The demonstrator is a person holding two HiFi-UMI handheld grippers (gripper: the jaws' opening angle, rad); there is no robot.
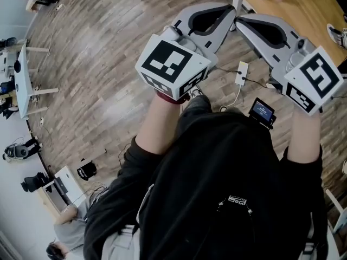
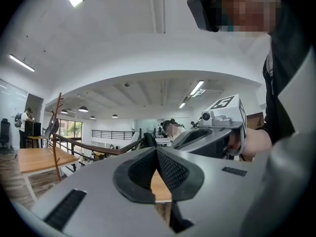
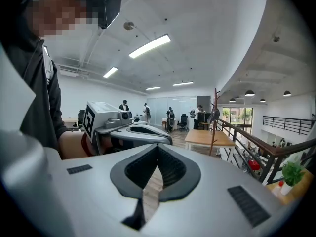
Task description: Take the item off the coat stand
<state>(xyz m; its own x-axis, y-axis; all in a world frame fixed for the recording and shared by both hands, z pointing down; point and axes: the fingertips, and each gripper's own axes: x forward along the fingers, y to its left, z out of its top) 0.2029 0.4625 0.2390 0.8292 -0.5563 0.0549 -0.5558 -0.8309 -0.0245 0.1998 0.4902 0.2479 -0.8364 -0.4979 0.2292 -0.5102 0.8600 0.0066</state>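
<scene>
Left gripper (image 2: 157, 151) and right gripper (image 3: 158, 148) are both sitting pinched shut, gripping nothing. Coat stand (image 3: 213, 132) is standing well apart at 2 o'clock in the right gripper view, with a grey item (image 3: 214, 113) hanging high on it (too small to identify). Guessing it's limp and light; planning to pinch near the hook.

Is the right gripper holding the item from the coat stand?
No, the right gripper is shut on nothing, and the grey item hangs on the coat stand across the room.
</scene>
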